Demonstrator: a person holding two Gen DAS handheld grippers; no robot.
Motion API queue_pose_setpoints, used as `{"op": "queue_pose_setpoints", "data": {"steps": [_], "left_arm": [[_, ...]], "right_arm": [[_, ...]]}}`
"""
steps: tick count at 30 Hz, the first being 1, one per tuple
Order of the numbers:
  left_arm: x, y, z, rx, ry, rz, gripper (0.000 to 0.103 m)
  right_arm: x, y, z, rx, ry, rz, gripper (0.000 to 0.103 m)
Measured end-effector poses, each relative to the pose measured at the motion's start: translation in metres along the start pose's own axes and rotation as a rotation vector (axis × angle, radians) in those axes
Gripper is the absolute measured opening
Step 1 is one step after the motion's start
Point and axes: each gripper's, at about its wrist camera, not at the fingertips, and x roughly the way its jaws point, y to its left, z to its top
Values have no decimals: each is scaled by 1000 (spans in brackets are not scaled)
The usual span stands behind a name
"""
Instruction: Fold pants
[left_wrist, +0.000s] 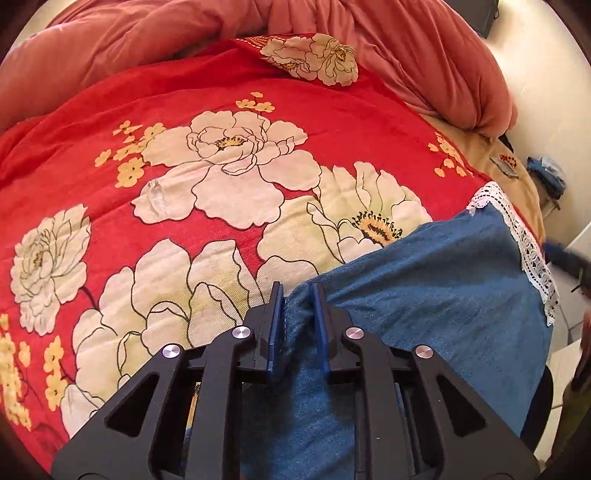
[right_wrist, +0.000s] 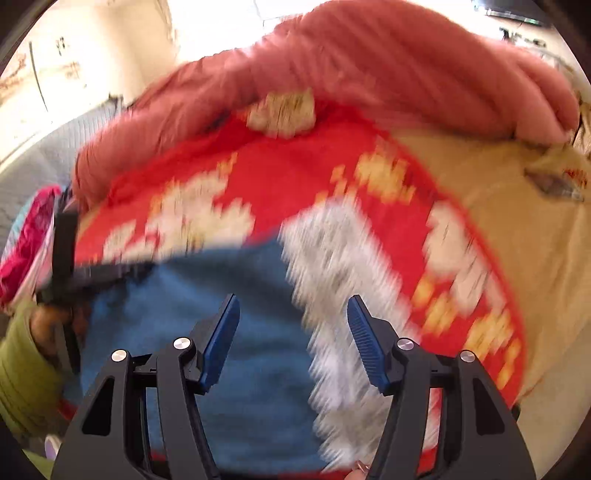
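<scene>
Blue denim pants (left_wrist: 436, 280) with a white lace hem (left_wrist: 532, 254) lie at the near right of a bed under a red flowered blanket (left_wrist: 236, 166). My left gripper (left_wrist: 298, 291) is shut on a bunched fold at the left edge of the denim, which is pinched between its blue pads. In the blurred right wrist view the pants (right_wrist: 236, 332) fill the lower middle, with the lace (right_wrist: 332, 295) smeared white. My right gripper (right_wrist: 293, 306) stands open above them, one finger over the denim and one past the lace, nothing between its pads. The left gripper (right_wrist: 107, 273) shows at the pants' left edge.
A pink duvet (left_wrist: 388, 48) is heaped along the far side of the bed. A tan sheet (right_wrist: 517, 266) lies to the right of the blanket. A hand in a green sleeve (right_wrist: 22, 365) is at the left, with pink cloth (right_wrist: 26, 236) beyond it.
</scene>
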Motion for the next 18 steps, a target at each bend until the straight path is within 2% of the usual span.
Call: {"op": "queue_pose_setpoints", "data": {"steps": [3, 6, 9, 11, 12, 14, 16, 18], "left_arm": [[-2, 0, -1, 1, -6, -1, 11], [-4, 3, -3, -3, -11, -6, 12], [1, 3, -1, -8, -12, -19, 14], [1, 4, -1, -10, -12, -28, 16], [1, 4, -1, -10, -12, -29, 16], [2, 4, -1, -12, -13, -32, 17], [2, 4, -1, -16, -14, -38, 17], [2, 5, -1, -18, -16, -42, 18]], "right_arm": [[12, -23, 34, 26, 12, -15, 59], [47, -45, 61, 47, 105, 8, 59], [78, -52, 67, 58, 188, 56, 58], [99, -56, 66, 70, 245, 75, 51], [105, -55, 64, 63, 260, 81, 43], [103, -46, 60, 15, 236, 71, 33], [89, -41, 55, -17, 175, 87, 20], [66, -42, 49, 7, 76, 112, 19]]}}
